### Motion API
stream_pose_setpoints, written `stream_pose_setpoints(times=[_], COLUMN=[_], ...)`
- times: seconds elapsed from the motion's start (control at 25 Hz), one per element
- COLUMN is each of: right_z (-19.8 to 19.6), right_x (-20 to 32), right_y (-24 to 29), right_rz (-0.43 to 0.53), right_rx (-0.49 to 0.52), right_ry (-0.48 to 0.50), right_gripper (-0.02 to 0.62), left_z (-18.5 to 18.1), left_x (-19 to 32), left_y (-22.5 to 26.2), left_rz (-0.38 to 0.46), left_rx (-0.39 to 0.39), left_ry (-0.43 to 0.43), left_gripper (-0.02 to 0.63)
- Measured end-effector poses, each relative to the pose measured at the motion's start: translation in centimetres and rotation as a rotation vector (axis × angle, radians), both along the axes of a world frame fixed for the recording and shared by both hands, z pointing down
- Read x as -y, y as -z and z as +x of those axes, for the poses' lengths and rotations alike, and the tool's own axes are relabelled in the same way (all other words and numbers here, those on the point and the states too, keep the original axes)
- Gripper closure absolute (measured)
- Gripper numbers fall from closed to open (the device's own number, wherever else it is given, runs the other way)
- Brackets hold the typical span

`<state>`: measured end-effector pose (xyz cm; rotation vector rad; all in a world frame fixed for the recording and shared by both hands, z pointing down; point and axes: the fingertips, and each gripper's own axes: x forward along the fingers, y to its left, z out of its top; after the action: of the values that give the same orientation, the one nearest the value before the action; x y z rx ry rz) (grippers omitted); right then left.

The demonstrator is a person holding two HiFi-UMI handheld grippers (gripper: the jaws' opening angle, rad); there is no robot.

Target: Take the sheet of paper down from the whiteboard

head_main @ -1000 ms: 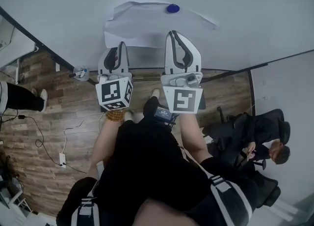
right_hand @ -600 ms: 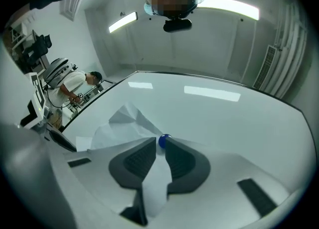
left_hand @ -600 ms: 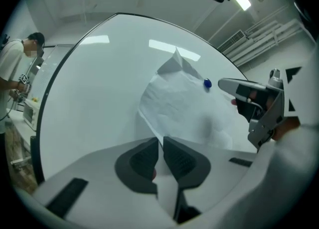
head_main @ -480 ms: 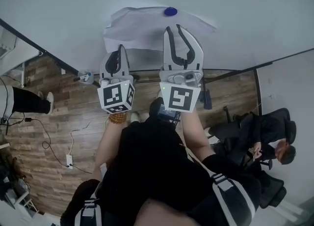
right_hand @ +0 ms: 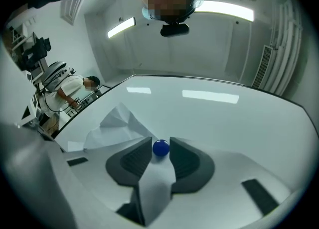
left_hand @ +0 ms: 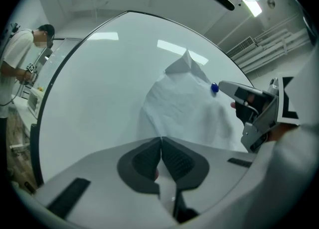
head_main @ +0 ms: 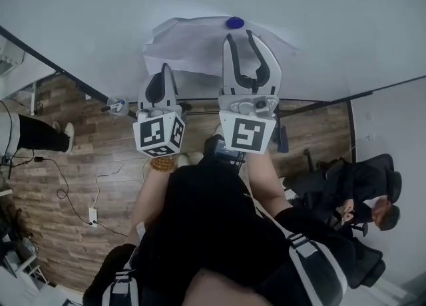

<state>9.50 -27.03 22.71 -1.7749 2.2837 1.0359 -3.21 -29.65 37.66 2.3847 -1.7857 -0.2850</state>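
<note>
A crumpled white sheet of paper (head_main: 193,45) hangs on the whiteboard (head_main: 100,5), pinned at its top by a round blue magnet (head_main: 233,22). My left gripper (head_main: 163,70) is at the sheet's lower edge. In the left gripper view the left gripper (left_hand: 161,141) is shut, with the paper (left_hand: 184,103) pinched between its pads. My right gripper (head_main: 242,34) reaches up to the magnet. In the right gripper view the right gripper (right_hand: 160,142) has its jaws opening, with the magnet (right_hand: 160,148) between the tips and small gaps either side. The paper (right_hand: 117,123) spreads to the left there.
A ledge with a small holder (head_main: 112,104) runs along the whiteboard's lower edge. Below lies wooden floor with cables (head_main: 66,178). A person in black sits at the right (head_main: 359,185). Another person in white stands at the left (left_hand: 20,58).
The right gripper's jaws went from shut to open and it rose until its tips flank the blue magnet. The left gripper's jaws closed onto the paper's lower edge.
</note>
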Motion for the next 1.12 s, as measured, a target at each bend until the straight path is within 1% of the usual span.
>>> stream_pose_setpoints(times=[0.16, 0.36, 0.44, 0.76, 1.12], right_z=[-0.3, 0.0, 0.1, -0.4, -0.3], right_x=[0.1, 0.1, 0.2, 0.9, 1.3], right_y=[0.3, 0.9, 1.0, 0.6, 0.5], right_rz=[-0.003, 0.064, 0.074, 0.049, 0.036], right_rx=[0.010, -0.009, -0.013, -0.043, -0.043], right_ry=[0.030, -0.006, -0.004, 0.021, 0.011], right_gripper=[0.479, 0.479, 0.479, 0.468, 0.474], left_z=[0.1, 0.2, 0.2, 0.2, 0.1], left_x=[-0.3, -0.2, -0.1, -0.1, 0.1], left_y=[0.1, 0.2, 0.3, 0.2, 0.2], left_rz=[-0.013, -0.015, -0.016, -0.026, -0.030], left_rx=[-0.004, 0.005, 0.009, 0.004, 0.002], left_ry=[0.001, 0.004, 0.005, 0.016, 0.027], left_gripper=[0.594, 0.594, 0.594, 0.594, 0.594])
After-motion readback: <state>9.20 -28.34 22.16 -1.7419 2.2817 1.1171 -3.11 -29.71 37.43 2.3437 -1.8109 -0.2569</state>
